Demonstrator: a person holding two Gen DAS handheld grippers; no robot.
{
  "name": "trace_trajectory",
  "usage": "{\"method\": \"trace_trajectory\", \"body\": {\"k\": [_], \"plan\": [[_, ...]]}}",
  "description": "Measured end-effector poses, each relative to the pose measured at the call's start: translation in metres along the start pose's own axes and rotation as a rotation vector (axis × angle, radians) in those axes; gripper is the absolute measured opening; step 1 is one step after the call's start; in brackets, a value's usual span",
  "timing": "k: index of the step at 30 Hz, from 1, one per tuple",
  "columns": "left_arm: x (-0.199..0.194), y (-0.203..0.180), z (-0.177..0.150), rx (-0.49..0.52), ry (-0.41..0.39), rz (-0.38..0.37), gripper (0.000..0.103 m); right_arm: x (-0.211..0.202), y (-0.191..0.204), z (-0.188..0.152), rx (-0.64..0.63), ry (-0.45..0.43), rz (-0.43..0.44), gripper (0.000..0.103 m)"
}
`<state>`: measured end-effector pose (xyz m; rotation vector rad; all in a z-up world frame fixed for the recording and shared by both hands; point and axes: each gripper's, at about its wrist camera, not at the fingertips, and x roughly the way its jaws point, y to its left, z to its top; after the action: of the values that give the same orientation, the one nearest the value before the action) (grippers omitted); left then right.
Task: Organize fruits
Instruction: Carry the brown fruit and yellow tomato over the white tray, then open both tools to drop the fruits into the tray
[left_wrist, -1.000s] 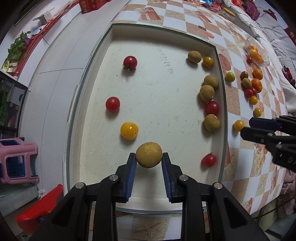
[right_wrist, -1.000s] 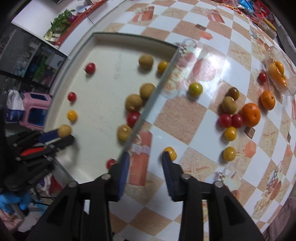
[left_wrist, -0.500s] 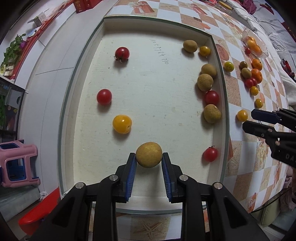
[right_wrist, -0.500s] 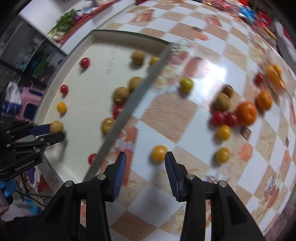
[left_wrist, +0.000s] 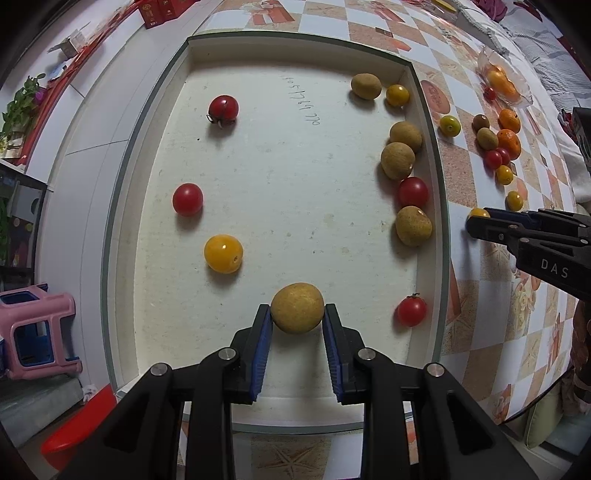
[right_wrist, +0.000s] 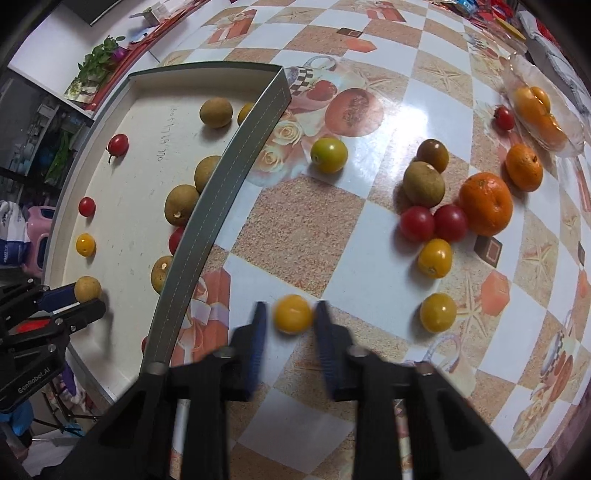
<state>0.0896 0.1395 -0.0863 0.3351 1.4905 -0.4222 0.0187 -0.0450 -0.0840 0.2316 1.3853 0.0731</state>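
Tan-skinned round fruit (left_wrist: 297, 313) is sitting pinched in the left gripper (left_wrist: 297, 325) over the white shallow tray (left_wrist: 122, 206), while the right gripper (right_wrist: 289, 325) is straddling a small yellow-orange tomato (right_wrist: 293, 314) on the checkered surface (right_wrist: 303, 229).

Left jaws are gripping the tan fruit at their very tips, above the tray's near end; a loosening squeeze or a jolt could be sending it rolling among the loose fruit, toward the red cherry tomato (left_wrist: 411, 311) or the yellow tomato (left_wrist: 223, 253). Right jaws are standing open around the yellow-orange tomato, blurred, and I cannot tell whether either pad is touching it. Closing off-centre could be squirting this smooth, soft fruit away across the glossy surface, and squeezing too hard could be splitting its skin.
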Motion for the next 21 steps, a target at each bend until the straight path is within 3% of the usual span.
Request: {"method": "trace_trajectory", "body": {"k": [6,12,17,21], "plan": [[-0.006,0.002,0.007,-0.018,-0.008,-0.01,0.029,-0.005,0.027,0.005,0.032,-0.008,0.026,0.022],[-0.024,0.003,0.038,-0.027,-0.084,-0.014,0.029,-0.037,0.05,0.05,0.017,-0.076,0.132,0.022],[-0.014,0.004,0.069,-0.036,-0.096,0.014,0.029,-0.019,0.071,0.092,-0.01,-0.07,0.162,0.022],[-0.001,0.007,0.083,-0.039,-0.089,0.033,0.029,0.002,0.076,0.105,-0.008,-0.037,0.166,0.022]]}}
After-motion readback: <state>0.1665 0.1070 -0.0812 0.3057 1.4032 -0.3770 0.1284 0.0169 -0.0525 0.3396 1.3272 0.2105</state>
